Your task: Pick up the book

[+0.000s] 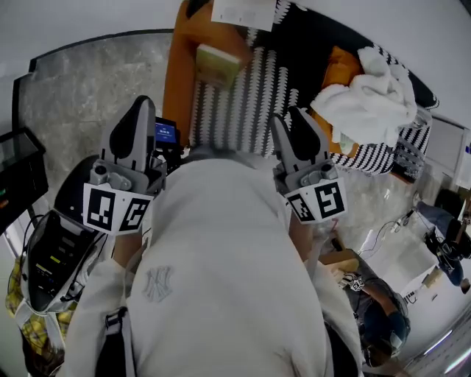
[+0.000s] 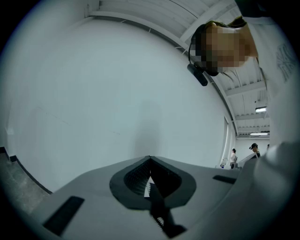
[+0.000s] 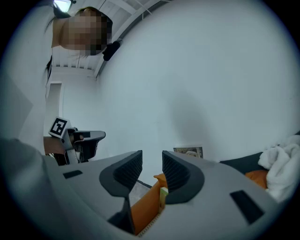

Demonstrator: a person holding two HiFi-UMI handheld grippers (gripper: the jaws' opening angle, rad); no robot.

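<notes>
The book (image 1: 215,65) is a pale yellow-green volume lying on an orange cushion (image 1: 176,74) at the top of the head view, beyond both grippers. My left gripper (image 1: 142,104) is held in front of my chest, below and left of the book, its jaws shut with nothing between them (image 2: 150,177); it faces a bare white wall. My right gripper (image 1: 296,116) is below and right of the book. Its jaws (image 3: 152,168) stand apart with nothing between them, and the book's edge (image 3: 163,197) and the orange cushion (image 3: 143,211) show low in the gap.
A black-and-white patterned cover (image 1: 243,103) lies beside the cushion, with a heap of white cloth (image 1: 364,92) on its right end. A printed sheet (image 1: 243,11) is behind the book. Grey stone floor (image 1: 88,81) is at the left, and equipment (image 1: 51,250) is near my left side.
</notes>
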